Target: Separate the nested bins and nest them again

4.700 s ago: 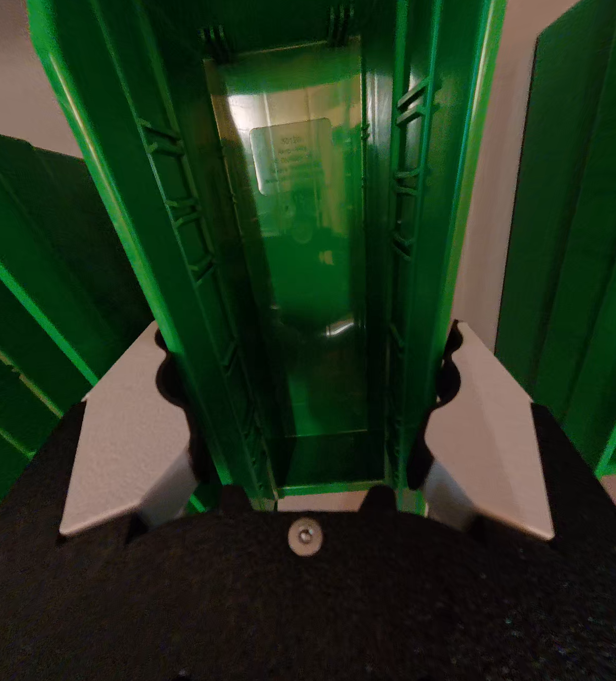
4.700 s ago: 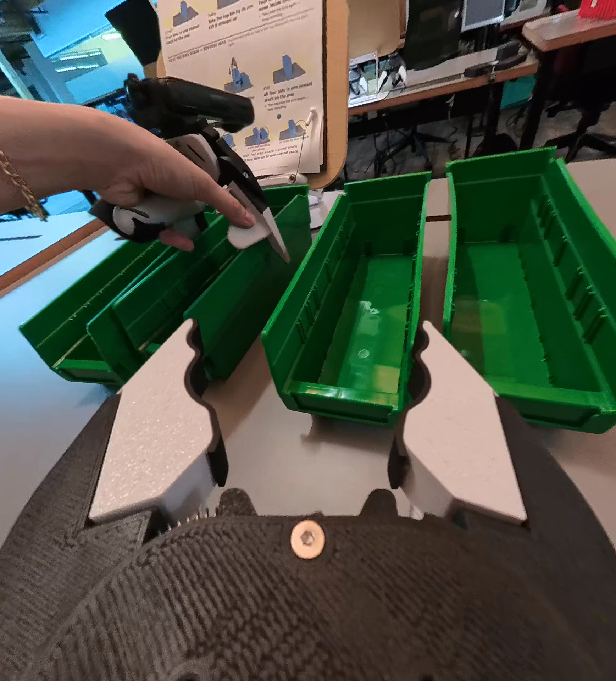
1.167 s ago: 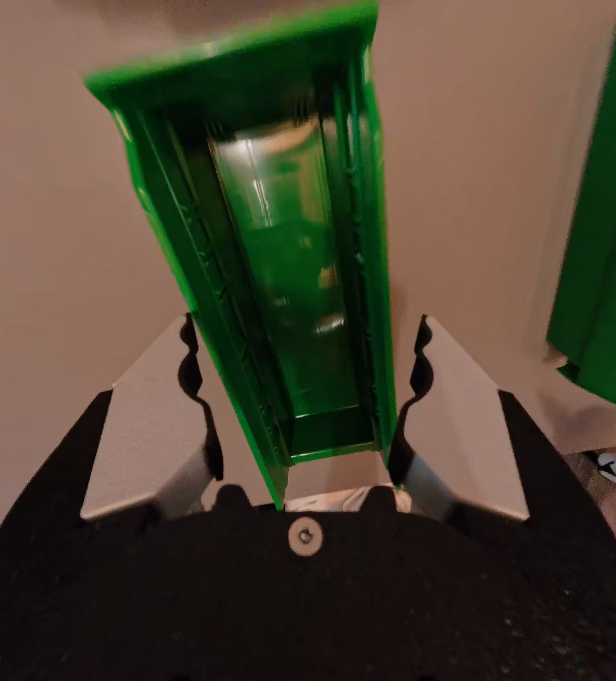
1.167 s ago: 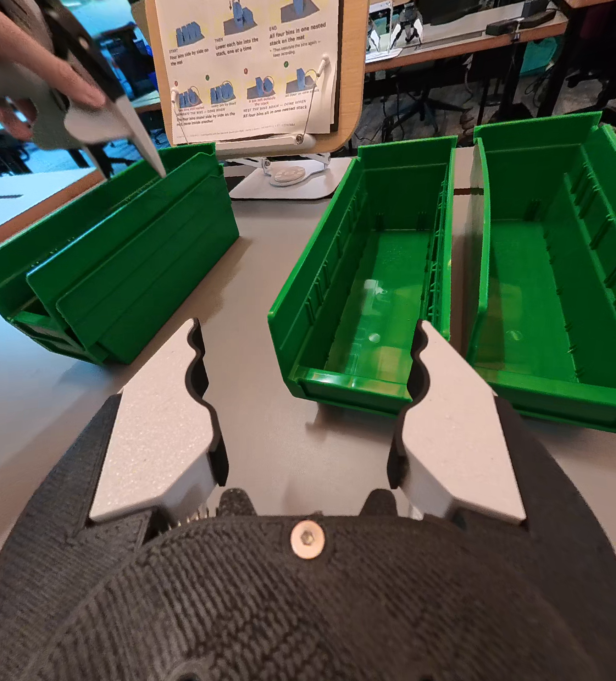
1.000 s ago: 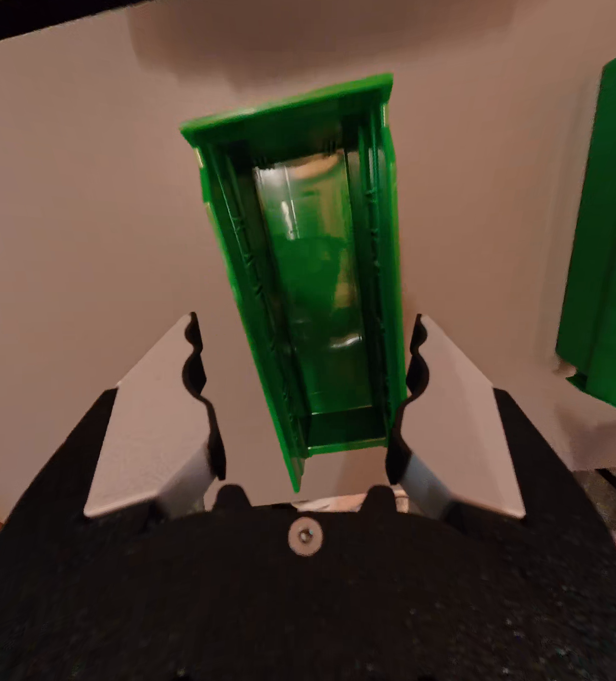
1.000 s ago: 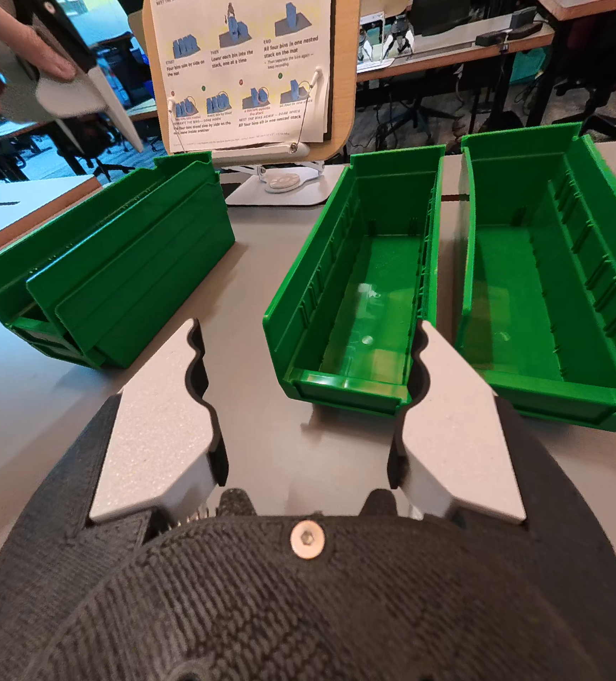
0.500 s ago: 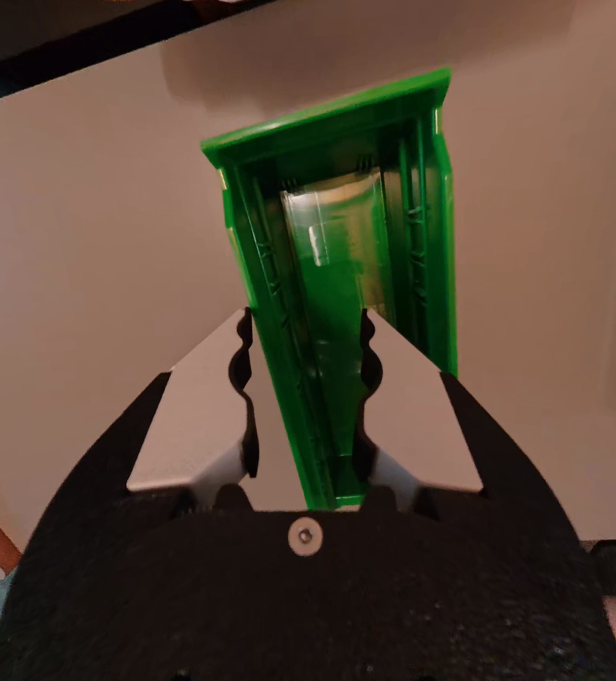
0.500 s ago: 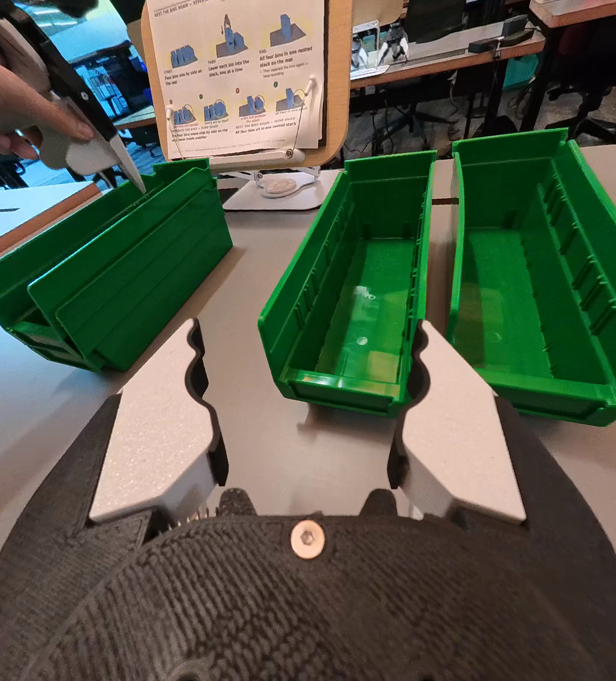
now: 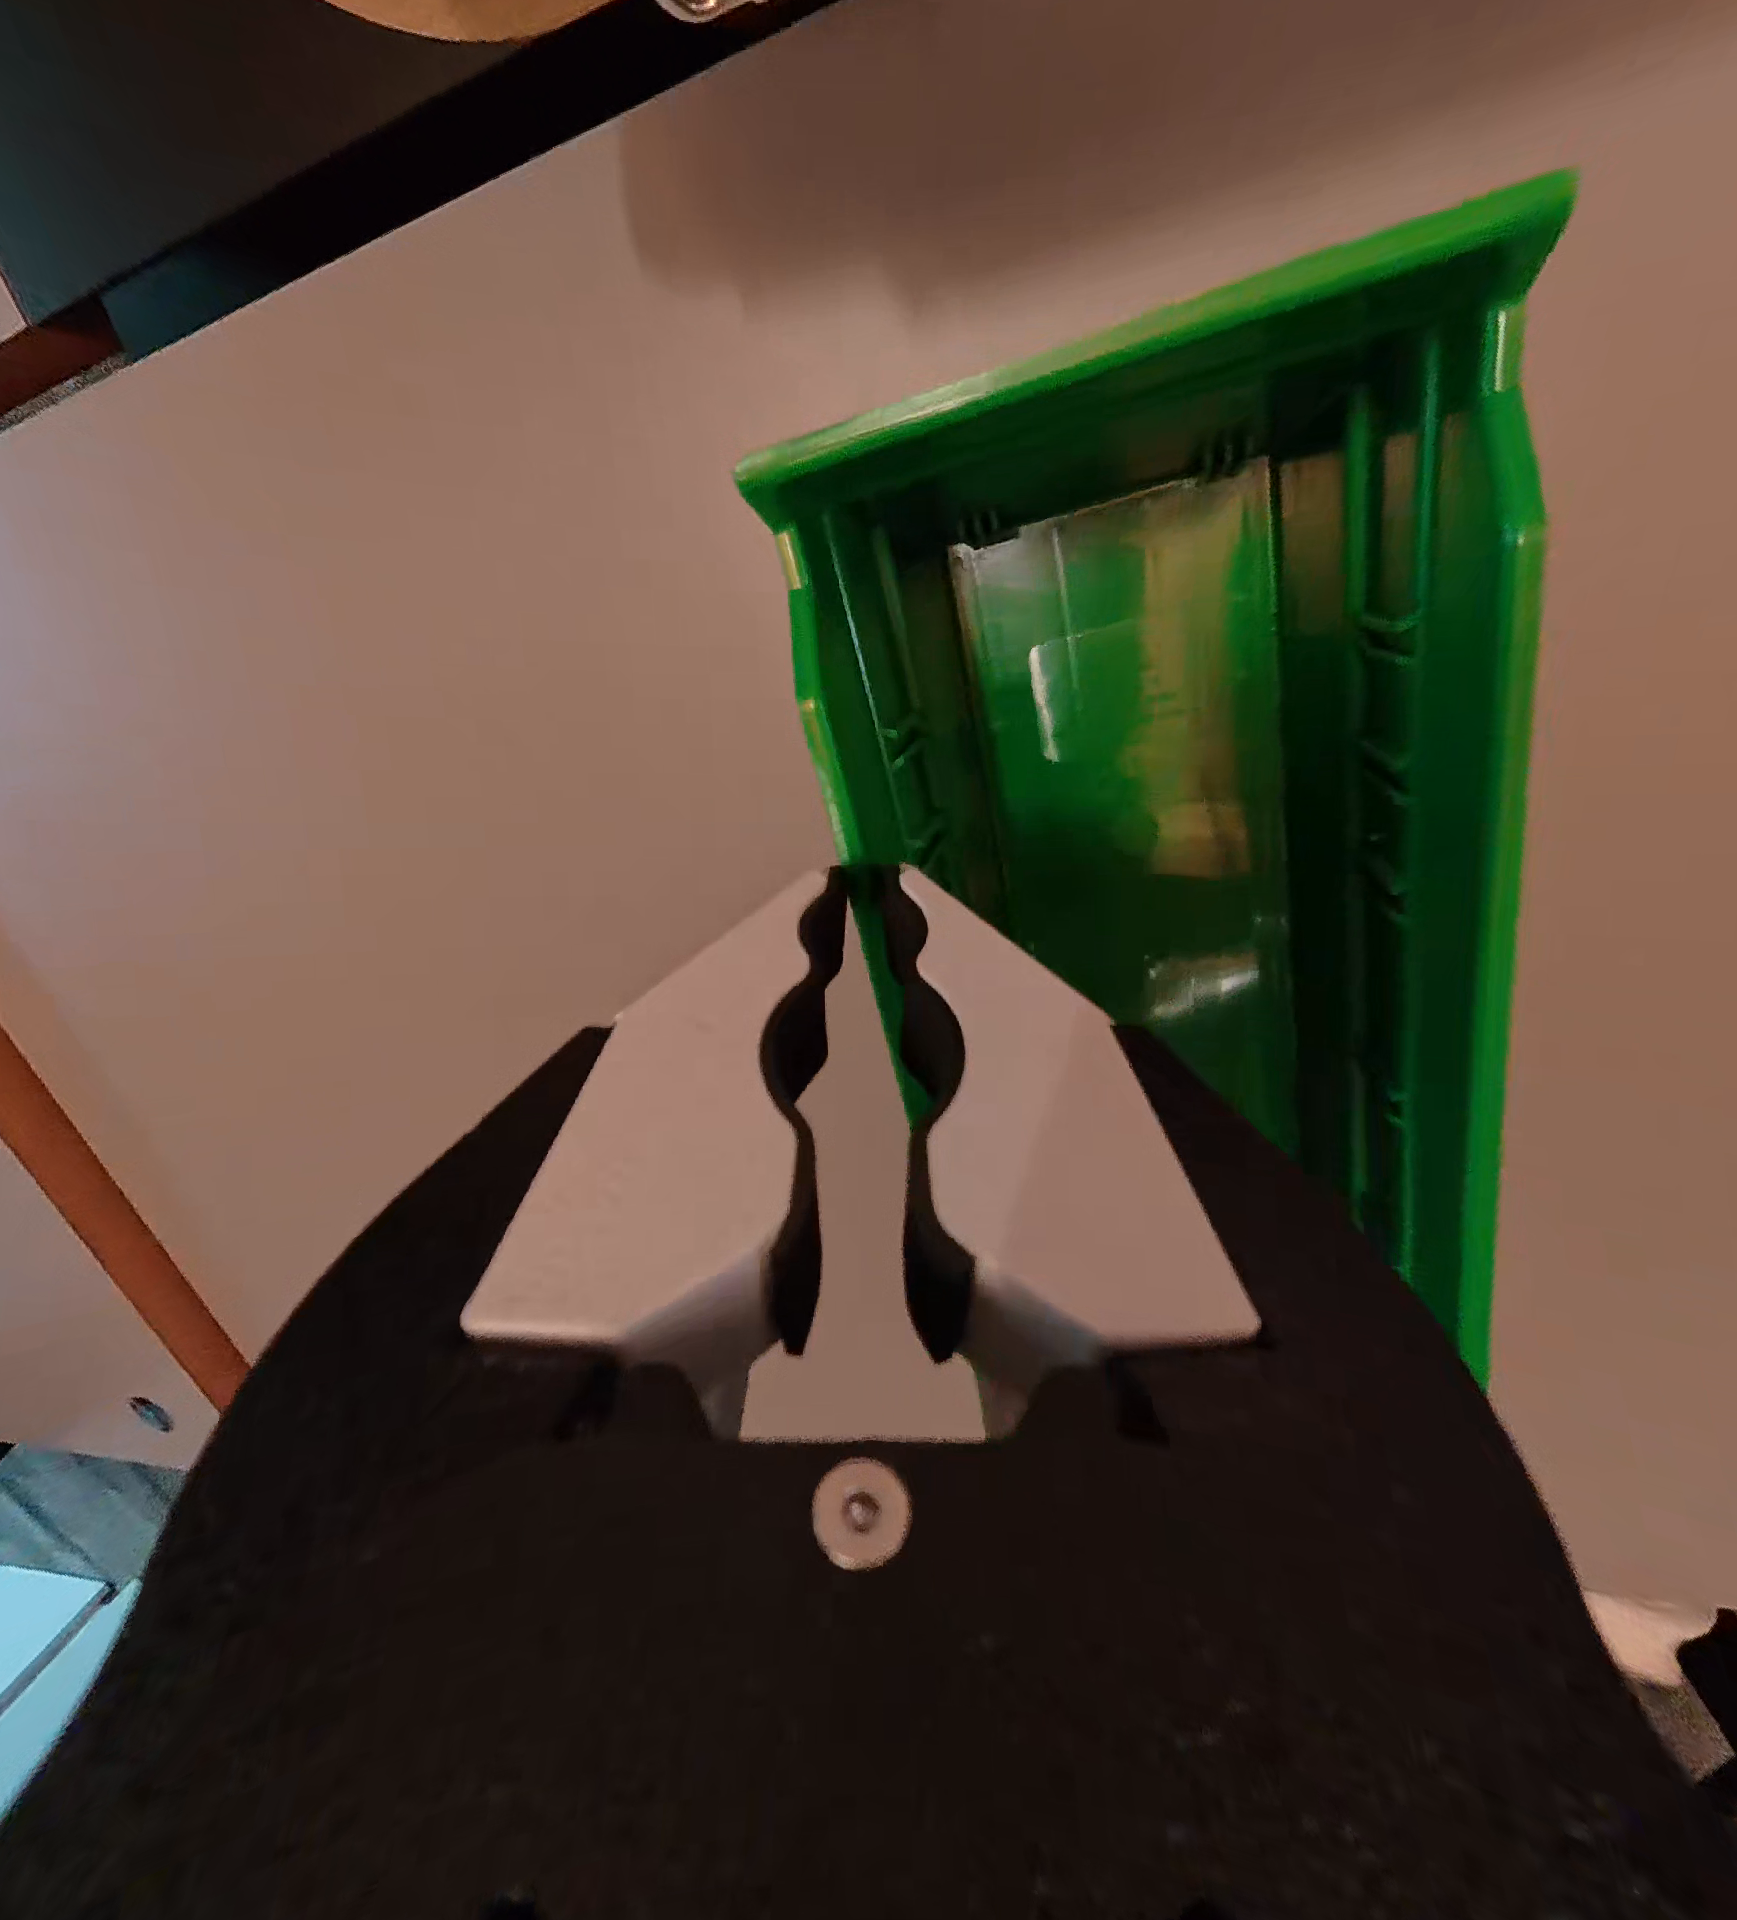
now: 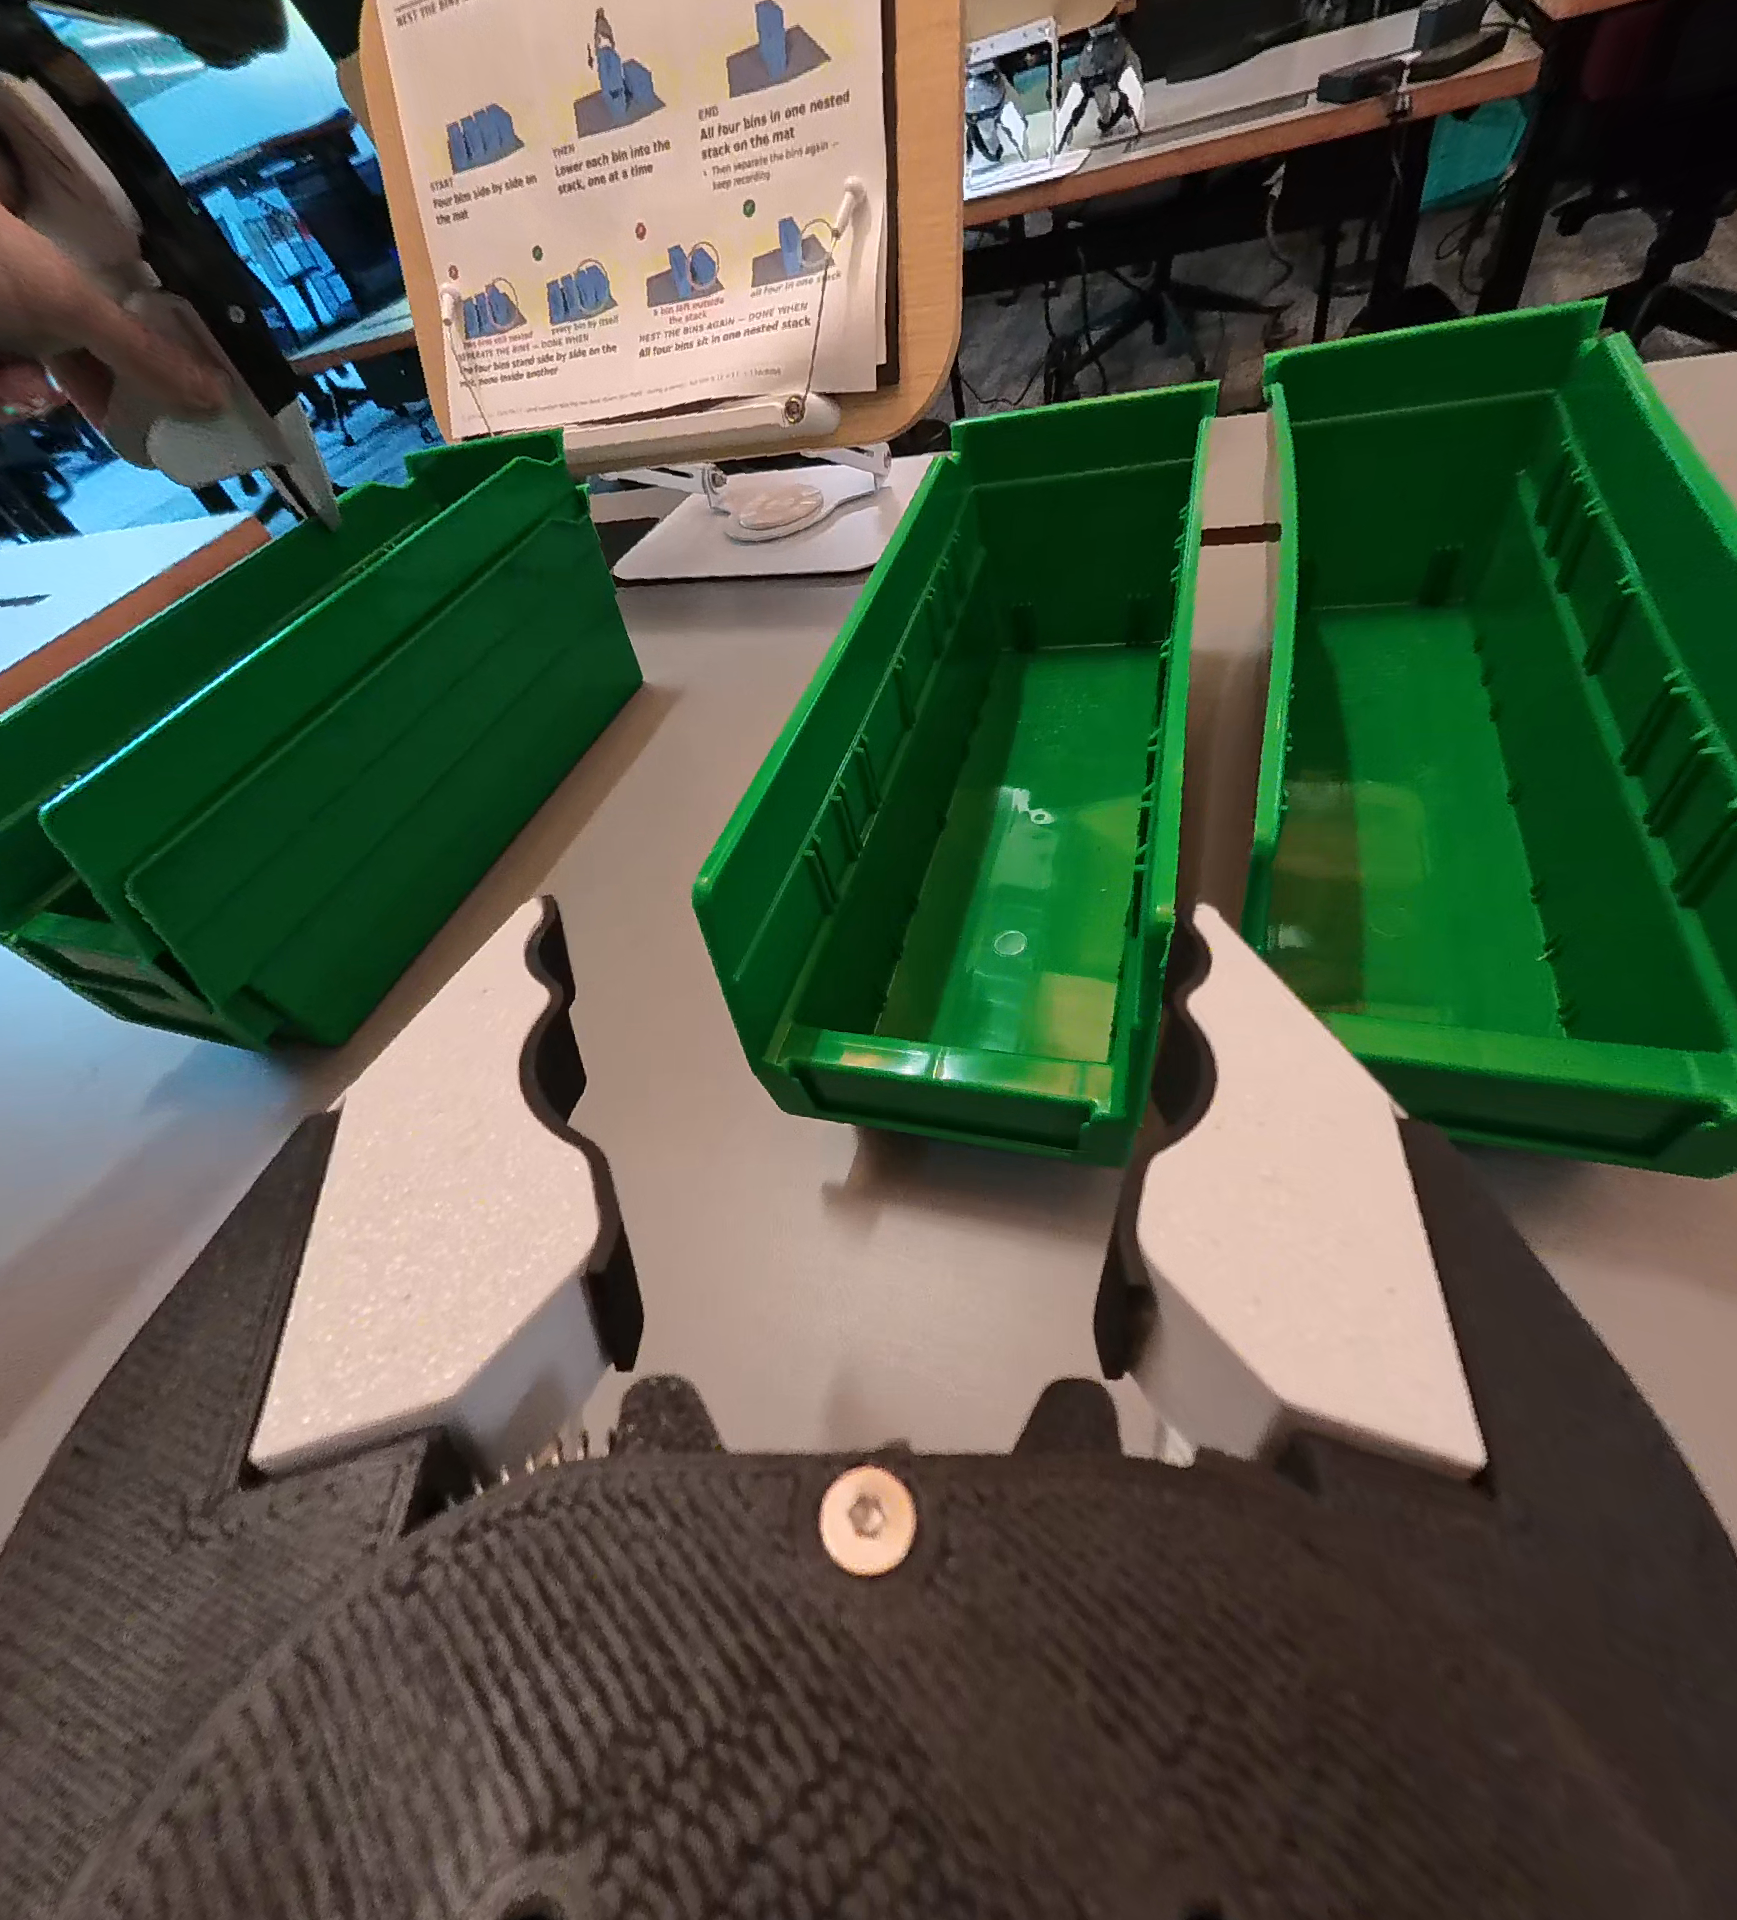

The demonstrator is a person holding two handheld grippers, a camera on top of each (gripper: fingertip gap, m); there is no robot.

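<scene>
A nested stack of green bins stands at the left of the grey table. Two single green bins stand apart: one in the middle, one at the right. My left gripper looks down into the stack's top bin and is shut on its left side wall. It also shows in the right wrist view, held by a hand, tip on the stack's far rim. My right gripper is open and empty, low over the table before the middle bin.
An instruction sheet on a wooden stand stands behind the bins. The table's wooden left edge runs beside the stack. Desks and chairs fill the room behind.
My left gripper has come down onto the top bin's left wall and closed on it from wide open. My right gripper has stayed open and hardly moved.
</scene>
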